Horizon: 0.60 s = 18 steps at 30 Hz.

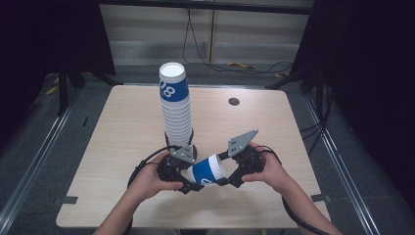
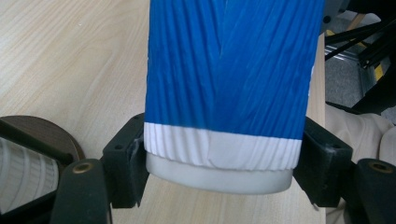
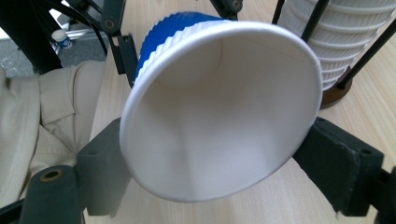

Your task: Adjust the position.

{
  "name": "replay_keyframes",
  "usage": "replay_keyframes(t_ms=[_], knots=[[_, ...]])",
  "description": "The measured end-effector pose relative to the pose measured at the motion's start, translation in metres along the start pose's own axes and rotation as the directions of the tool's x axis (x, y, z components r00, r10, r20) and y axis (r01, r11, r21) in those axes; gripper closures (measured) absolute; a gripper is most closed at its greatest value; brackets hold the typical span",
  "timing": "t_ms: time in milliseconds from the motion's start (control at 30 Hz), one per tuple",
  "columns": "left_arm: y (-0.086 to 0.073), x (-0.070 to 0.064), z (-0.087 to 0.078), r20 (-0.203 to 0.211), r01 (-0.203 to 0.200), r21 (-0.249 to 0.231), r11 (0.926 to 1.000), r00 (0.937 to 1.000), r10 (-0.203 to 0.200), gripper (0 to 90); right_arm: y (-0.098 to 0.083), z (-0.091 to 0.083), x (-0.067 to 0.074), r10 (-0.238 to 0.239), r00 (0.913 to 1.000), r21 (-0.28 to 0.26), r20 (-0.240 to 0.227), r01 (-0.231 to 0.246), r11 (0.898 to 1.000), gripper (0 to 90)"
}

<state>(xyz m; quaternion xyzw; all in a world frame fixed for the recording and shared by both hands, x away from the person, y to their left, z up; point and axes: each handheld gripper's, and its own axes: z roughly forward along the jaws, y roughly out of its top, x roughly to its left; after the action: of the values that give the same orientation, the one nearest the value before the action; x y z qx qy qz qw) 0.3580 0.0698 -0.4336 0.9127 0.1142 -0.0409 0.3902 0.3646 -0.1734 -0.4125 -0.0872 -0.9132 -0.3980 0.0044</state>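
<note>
A blue and white ribbed paper cup (image 1: 208,170) is held on its side just above the table's near edge, between my two grippers. My left gripper (image 1: 193,183) is shut on its narrow base; in the left gripper view the pads (image 2: 125,163) press both sides of the cup (image 2: 229,70) near its white bottom band. My right gripper (image 1: 226,171) clamps the wide mouth end; in the right gripper view its jaws squeeze the rim of the cup (image 3: 219,116) into an oval. A tall stack of cups (image 1: 176,107) stands just behind in a wire holder.
The holder's round dark base (image 2: 42,135) sits on the light wooden table (image 1: 254,122) close behind the left gripper. A small dark hole (image 1: 234,102) marks the table's far right. Cables run over the floor beyond. A person's beige trouser leg (image 3: 46,116) is below the near edge.
</note>
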Motion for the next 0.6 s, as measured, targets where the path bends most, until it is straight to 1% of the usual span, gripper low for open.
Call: replay_keyframes(t_ms=[67, 167, 200, 233, 267, 333, 367, 400, 433, 467, 500, 533, 600], knots=[[0.0005, -0.0003, 0.0003, -0.006, -0.007, 0.005, 1.0, 1.0, 0.007, 29.2, 0.0001, 0.0, -0.0008, 0.006, 1.0, -0.001, -0.005, -0.006, 1.0, 15.6], [0.0003, -0.0007, 0.0007, -0.008, -0.005, 0.008, 1.0, 1.0, 0.005, 29.3, 0.0, 0.0003, -0.001, 0.007, 0.9999, 0.001, -0.008, -0.007, 1.0, 15.8], [0.0003, -0.0006, 0.0013, -0.013, -0.014, 0.013, 0.9998, 0.9998, 0.014, 29.3, 0.0006, 0.0004, -0.0008, 0.006, 1.0, 0.008, -0.007, -0.006, 1.0, 16.8], [0.0003, -0.0006, 0.0013, -0.013, -0.014, 0.013, 0.9998, 0.9998, 0.014, 29.4, 0.0006, 0.0004, -0.0008, 0.006, 1.0, 0.008, -0.007, -0.006, 1.0, 16.8], [0.0001, -0.0004, 0.0021, -0.03, -0.025, 0.022, 0.9995, 0.9992, 0.025, 29.2, 0.0021, 0.0014, -0.0007, 0.018, 0.9998, 0.041, 0.01, -0.018, 0.999, 17.9], [-0.0001, -0.0016, 0.0034, -0.029, -0.027, 0.029, 0.9992, 0.9992, 0.028, 29.0, 0.0027, 0.0021, 0.0005, 0.016, 0.9998, 0.05, 0.011, -0.016, 0.999, 18.4], [0.0, -0.0021, 0.0041, -0.041, -0.043, 0.038, 0.9984, 0.9981, 0.045, 28.7, 0.0047, 0.0024, 0.0014, 0.003, 0.9999, 0.073, 0.014, -0.004, 0.997, 18.7], [0.0, -0.0021, 0.0041, -0.041, -0.043, 0.038, 0.9984, 0.9981, 0.045, 27.5, 0.0047, 0.0024, 0.0014, 0.003, 0.9999, 0.073, 0.014, -0.004, 0.997, 18.7], [0.0004, -0.0018, 0.0043, -0.05, -0.042, 0.034, 0.9985, 0.9978, 0.043, 27.5, 0.0052, 0.0021, 0.0016, 0.01, 0.9998, 0.081, 0.017, -0.012, 0.997, 18.8], [0.0008, -0.0014, 0.0038, -0.056, -0.041, 0.033, 0.9986, 0.9975, 0.043, 25.7, 0.0057, 0.0015, 0.0013, 0.012, 0.9998, 0.081, 0.015, -0.013, 0.997, 18.8], [0.001, -0.0017, 0.0036, -0.066, -0.04, 0.024, 0.9989, 0.997, 0.041, 24.1, 0.0061, -0.0001, -0.0005, 0.014, 0.9997, 0.084, 0.021, -0.016, 0.996, 18.8], [0.0014, -0.0017, 0.0025, -0.068, -0.04, 0.029, 0.9988, 0.9968, 0.042, 24.1, 0.0059, -0.001, -0.0007, 0.026, 0.9992, 0.087, 0.029, -0.029, 0.996, 18.8], [0.0012, -0.0008, 0.0012, -0.073, -0.033, 0.024, 0.9992, 0.9967, 0.034, 23.2, 0.0054, -0.0015, -0.0015, 0.024, 0.9994, 0.086, 0.023, -0.026, 0.996, 18.9]])
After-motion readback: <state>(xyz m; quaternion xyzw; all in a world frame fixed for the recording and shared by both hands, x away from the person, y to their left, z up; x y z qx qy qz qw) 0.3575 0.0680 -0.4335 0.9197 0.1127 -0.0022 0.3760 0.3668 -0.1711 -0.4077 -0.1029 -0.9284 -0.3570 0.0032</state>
